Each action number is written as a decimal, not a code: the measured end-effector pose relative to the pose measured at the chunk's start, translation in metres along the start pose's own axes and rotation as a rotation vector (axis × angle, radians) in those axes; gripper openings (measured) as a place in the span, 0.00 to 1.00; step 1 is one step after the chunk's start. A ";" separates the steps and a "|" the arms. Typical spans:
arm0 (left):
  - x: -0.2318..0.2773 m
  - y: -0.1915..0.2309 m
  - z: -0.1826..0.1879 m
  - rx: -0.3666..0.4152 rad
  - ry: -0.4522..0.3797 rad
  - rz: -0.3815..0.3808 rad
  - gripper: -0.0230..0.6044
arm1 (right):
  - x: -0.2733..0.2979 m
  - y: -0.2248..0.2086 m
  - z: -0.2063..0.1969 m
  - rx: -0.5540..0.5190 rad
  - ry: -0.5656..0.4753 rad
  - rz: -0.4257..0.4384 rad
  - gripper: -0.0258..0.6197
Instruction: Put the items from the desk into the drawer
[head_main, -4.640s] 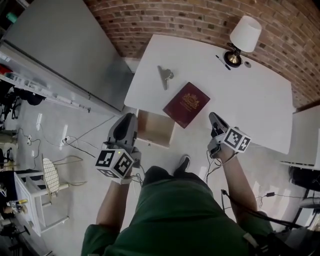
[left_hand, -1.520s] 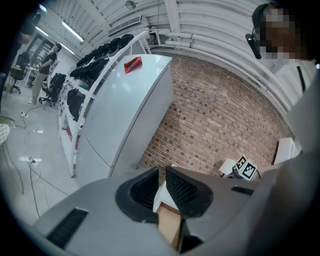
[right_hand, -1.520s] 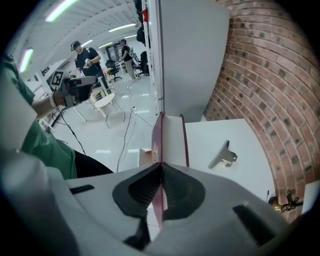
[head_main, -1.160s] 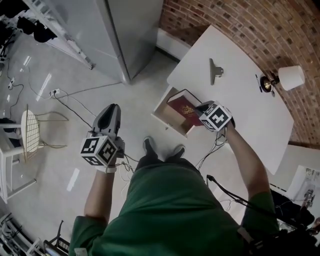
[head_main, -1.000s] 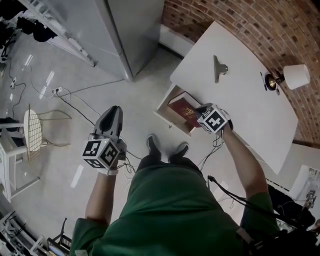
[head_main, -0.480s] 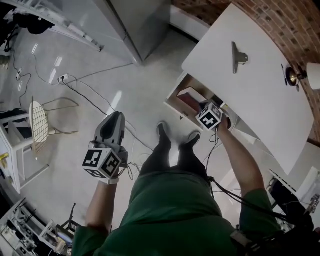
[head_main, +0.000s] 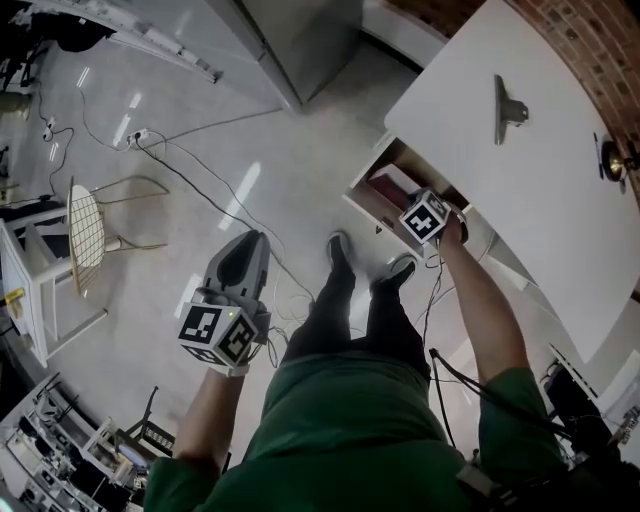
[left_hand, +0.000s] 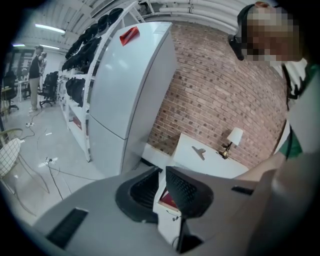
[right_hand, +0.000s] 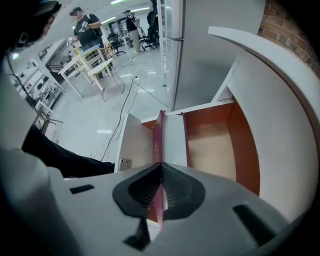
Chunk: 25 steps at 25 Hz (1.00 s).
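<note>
Brought book (right_hand: 159, 140) from desk (head_main: 540, 190) into drawer (right_hand: 215, 150), pinched in right gripper (right_hand: 160, 187); held left gripper (left_hand: 161, 187) spread, empty; left clip (head_main: 507, 106) behind.

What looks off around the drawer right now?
Only the book: the right tongs pinch it on edge over the open drawer, so it isn't lying flat. Nothing looks spilled or damaged. The clip lies on the desk, not yet put away.

Left gripper (left_hand: 161, 176) slightly parted; right gripper (right_hand: 161, 170) clamped.
</note>
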<state>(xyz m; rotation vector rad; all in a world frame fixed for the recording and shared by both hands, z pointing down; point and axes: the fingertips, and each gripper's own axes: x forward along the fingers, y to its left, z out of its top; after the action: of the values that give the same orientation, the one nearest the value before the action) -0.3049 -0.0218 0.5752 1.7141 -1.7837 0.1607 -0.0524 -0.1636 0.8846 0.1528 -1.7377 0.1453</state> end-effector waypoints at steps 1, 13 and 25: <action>-0.001 0.002 -0.003 0.001 0.003 0.008 0.10 | 0.004 -0.001 0.000 -0.010 0.003 0.007 0.05; 0.003 -0.011 -0.028 0.000 0.046 0.014 0.10 | 0.037 -0.035 -0.001 0.037 -0.031 -0.146 0.09; 0.022 -0.023 -0.065 0.018 0.134 0.000 0.10 | 0.062 -0.065 -0.011 0.046 -0.088 -0.352 0.30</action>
<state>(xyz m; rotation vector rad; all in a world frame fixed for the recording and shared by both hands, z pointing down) -0.2584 -0.0106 0.6294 1.6753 -1.6886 0.2857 -0.0400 -0.2265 0.9478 0.5008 -1.7667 -0.0807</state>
